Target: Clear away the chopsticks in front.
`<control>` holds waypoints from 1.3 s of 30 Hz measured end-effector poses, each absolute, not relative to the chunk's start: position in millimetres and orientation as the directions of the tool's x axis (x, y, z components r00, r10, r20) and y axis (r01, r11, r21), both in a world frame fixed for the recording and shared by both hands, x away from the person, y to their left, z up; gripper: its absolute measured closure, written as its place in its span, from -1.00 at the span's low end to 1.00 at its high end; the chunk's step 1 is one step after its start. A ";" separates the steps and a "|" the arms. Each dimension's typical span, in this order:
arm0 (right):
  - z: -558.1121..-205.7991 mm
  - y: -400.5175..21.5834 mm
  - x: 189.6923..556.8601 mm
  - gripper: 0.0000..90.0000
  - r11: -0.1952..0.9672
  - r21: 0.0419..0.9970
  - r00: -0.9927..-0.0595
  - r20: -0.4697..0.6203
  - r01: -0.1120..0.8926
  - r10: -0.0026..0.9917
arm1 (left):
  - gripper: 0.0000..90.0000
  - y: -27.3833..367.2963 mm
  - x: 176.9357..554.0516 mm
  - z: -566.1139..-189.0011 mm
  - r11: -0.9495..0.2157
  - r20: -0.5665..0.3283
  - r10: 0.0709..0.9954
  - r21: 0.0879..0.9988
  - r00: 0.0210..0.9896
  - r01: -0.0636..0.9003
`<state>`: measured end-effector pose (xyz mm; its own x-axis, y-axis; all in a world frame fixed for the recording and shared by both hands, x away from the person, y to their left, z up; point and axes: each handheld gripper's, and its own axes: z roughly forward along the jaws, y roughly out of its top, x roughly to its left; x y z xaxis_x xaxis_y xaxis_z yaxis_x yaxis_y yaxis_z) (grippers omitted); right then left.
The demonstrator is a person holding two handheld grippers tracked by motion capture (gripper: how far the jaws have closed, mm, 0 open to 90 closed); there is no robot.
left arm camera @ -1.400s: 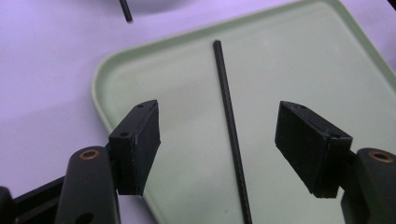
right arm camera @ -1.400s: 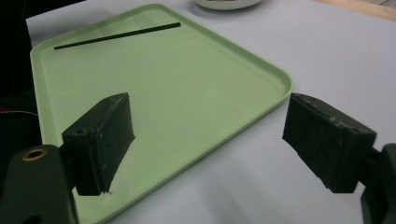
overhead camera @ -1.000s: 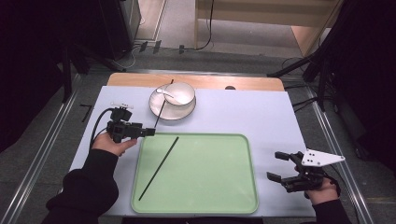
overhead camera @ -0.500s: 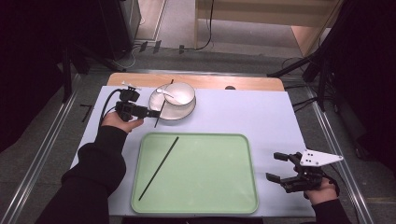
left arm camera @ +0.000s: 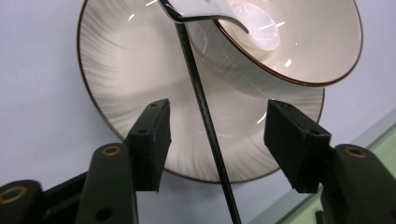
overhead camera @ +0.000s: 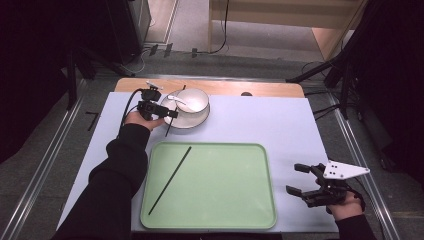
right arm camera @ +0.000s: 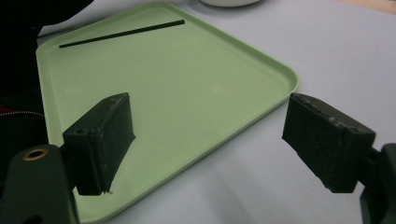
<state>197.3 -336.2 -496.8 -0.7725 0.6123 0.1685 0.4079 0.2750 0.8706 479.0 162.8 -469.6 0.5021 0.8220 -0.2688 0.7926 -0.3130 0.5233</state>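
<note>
The left claw (overhead camera: 170, 114) sits at the far left part of the pale blue table top (overhead camera: 260, 120), held in a hand in a black sleeve (overhead camera: 117, 175). Its two black jaws are spread apart, and they have just been closing in a little. A thin black chopstick (left arm camera: 205, 121) runs up between the jaws. The pads are close on both sides of it but do not press on it. This chopstick lies across the round white saucer with a dark rim (left arm camera: 121, 70), right in front of the claw, and its far end leans on the white bowl with a brown rim (left arm camera: 299, 42) that stands on the saucer. A white spoon (left arm camera: 254, 21) rests inside the bowl. Nearer to the person and to the right of this claw lies the flat light green plastic tray (overhead camera: 225, 200). A second thin black chopstick (overhead camera: 170, 180) lies slanted on the left part of the tray, well apart from both claws. Far to the right, past the tray's right edge, the right claw (overhead camera: 297, 178) hangs near the table top. Its jaws are spread wide with nothing between them. They point toward the tray, and the tray's corner sits just in front of them.
</note>
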 end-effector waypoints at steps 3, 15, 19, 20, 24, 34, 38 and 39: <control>-496.9 -336.2 197.2 -0.62 0.275 0.871 -0.774 0.168 0.407 0.611 | 0.07 158.1 483.5 -475.7 -0.316 -0.252 0.835 0.508 0.489 0.801; -497.3 -337.4 196.4 -0.62 0.277 0.871 -0.777 0.169 0.405 0.606 | 0.86 152.5 489.5 -486.7 -0.237 -0.254 0.884 0.478 0.392 0.846; -497.1 -337.4 195.4 -0.62 0.274 0.872 -0.775 0.169 0.406 0.609 | 0.91 151.5 490.3 -486.1 -0.210 -0.265 0.893 0.468 0.363 0.858; -497.1 -337.5 195.4 -0.62 0.275 0.872 -0.775 0.167 0.404 0.609 | 0.91 151.6 490.2 -484.8 -0.201 -0.264 0.897 0.471 0.355 0.859; -496.8 -337.6 194.9 -0.62 0.273 0.873 -0.776 0.168 0.403 0.608 | 0.92 157.6 489.7 -476.5 -0.180 -0.277 0.898 0.478 0.342 0.860; -497.4 -337.0 195.5 -0.62 0.277 0.871 -0.776 0.167 0.405 0.608 | 0.92 193.1 484.1 -451.1 -0.146 -0.295 0.899 0.491 0.322 0.859; -497.8 -336.9 195.7 -0.62 0.278 0.868 -0.774 0.172 0.412 0.610 | 0.92 210.9 476.9 -441.6 -0.142 -0.293 0.901 0.499 0.321 0.855; -498.0 -337.0 195.8 -0.62 0.277 0.868 -0.773 0.172 0.412 0.610 | 0.92 213.7 475.3 -439.9 -0.141 -0.296 0.900 0.499 0.321 0.855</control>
<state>195.8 -337.0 -498.0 -0.7731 0.6104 0.1725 0.4122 0.2769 0.8680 475.3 213.7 -439.9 0.3212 0.8996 -0.2959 0.8552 -0.1412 0.4988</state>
